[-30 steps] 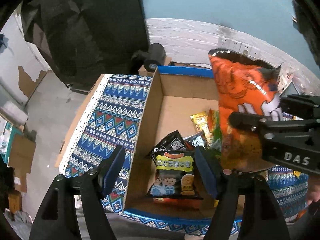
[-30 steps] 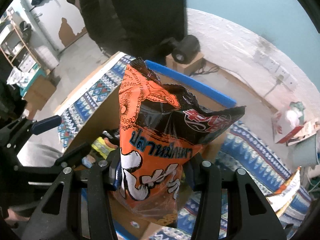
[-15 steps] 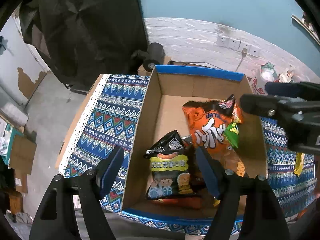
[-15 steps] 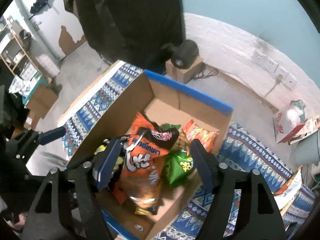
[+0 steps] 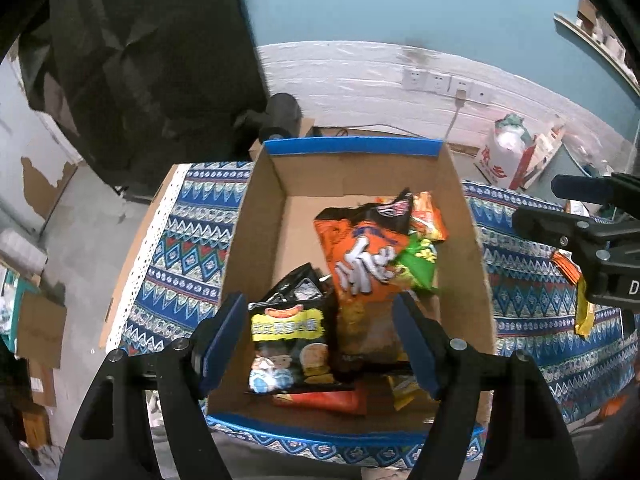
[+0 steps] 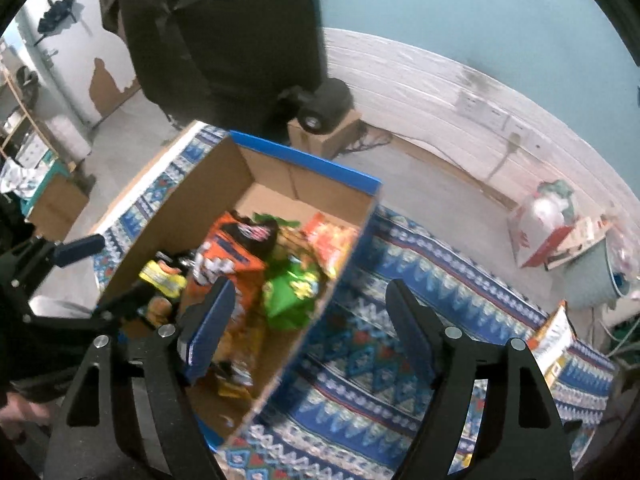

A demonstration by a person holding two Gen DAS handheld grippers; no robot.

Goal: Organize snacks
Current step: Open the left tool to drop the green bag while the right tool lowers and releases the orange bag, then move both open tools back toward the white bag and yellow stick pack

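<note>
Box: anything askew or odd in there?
Nothing damaged or spilled. The snacks in the box are a loose heap, not rows: the orange bag lies slanted over the green bag, and the black bag leans at the near end. The far left floor is bare.

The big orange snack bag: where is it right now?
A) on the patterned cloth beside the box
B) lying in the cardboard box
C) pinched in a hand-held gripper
B: the big orange snack bag lies among other packets inside the cardboard box, and nothing is between the fingers of the right hand-held gripper.
</note>
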